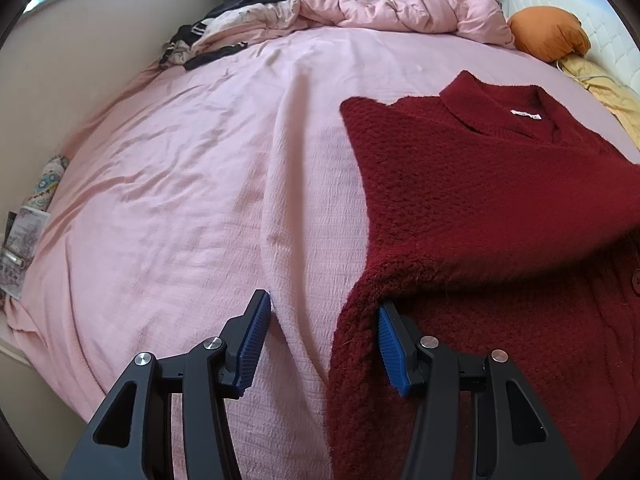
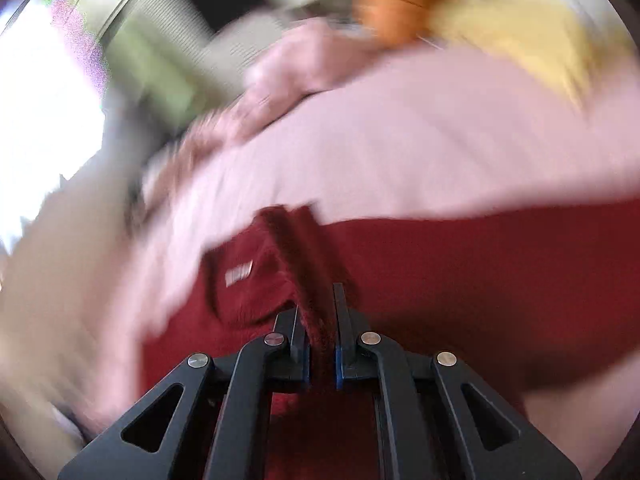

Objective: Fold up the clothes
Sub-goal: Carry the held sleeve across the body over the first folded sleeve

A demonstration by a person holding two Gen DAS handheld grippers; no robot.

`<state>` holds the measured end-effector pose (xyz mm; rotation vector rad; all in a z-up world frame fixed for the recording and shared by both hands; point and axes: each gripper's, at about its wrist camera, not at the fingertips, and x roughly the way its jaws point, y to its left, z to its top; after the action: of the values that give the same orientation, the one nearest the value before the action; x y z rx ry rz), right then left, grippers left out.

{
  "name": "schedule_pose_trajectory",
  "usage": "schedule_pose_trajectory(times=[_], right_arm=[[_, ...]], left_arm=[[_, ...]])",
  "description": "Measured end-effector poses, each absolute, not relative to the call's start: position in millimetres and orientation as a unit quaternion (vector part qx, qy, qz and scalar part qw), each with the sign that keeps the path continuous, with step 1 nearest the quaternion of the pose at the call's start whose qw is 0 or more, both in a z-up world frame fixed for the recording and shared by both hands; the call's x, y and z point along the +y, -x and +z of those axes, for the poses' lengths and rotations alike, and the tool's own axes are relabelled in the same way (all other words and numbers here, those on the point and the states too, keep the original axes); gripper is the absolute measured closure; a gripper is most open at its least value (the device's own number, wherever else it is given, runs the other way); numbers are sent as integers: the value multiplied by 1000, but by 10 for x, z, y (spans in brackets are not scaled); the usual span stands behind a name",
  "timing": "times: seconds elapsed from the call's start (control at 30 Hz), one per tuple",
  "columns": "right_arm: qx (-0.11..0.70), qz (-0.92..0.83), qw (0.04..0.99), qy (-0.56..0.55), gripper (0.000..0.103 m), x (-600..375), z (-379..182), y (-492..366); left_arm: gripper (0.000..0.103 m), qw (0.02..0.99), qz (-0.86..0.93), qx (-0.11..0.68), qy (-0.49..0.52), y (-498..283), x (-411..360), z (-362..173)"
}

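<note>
Dark red knitted wool, a thick cardigan [image 1: 492,208], lies on the bed with the pink sheet [image 1: 180,168], toward the right side of the bed, its collar with a small white label [image 1: 526,115] pointing to the far edge. At the far edge of the bed a crumpled pink duvet [image 1: 400,4] is heaped, and an orange cushion [image 1: 548,34] sits in the far right corner. Some black and white clothes [image 1: 200,44] lie near the far left corner.

The left gripper [image 1: 324,312] stands half open above the near left edge of the cardigan; its right blue pad [image 1: 390,344] touches the knit, and the left pad is over the bare sheet.

The right gripper [image 2: 320,316] is closed narrow on a raised fold of the cardigan [image 2: 480,280] beside the collar. This view is strongly blurred.
</note>
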<state>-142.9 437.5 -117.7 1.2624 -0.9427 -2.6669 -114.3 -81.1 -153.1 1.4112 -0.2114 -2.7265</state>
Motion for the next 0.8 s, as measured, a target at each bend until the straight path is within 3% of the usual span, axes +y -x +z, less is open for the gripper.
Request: schedule_pose_trajectory(times=[0.07,0.17,0.3,0.43,0.57,0.63,0.8], right_arm=[[-380,-826,8,-416,95,4780,-1417,1304],[-397,-817,20,-419,95,4861,-1622,1205],[-429,-803,25,-414,83,4899,-1555,1219],[-447,-794,26,-410,80,4942,-1528,1242],[-451,-795,29,-405,80,4966,-1514,1256],[-427,-803,32,-414,94,4919,-1474,1278],[-395,-820,44,-412,95,4765,-1281,1372]], left_arm=[[52,29,-884,-74,-460,1148,-771,-1531],[52,30,-883,-106,-456,1130,-629,-1500],[52,23,-887,-144,-438,1065,-445,-1416],[52,11,-882,-178,-435,1074,-272,-1430],[52,14,-878,-216,-427,1189,-118,-1453],[52,16,-883,-215,-416,1264,-67,-1395],[52,30,-865,-218,-452,1555,-51,-1559]])
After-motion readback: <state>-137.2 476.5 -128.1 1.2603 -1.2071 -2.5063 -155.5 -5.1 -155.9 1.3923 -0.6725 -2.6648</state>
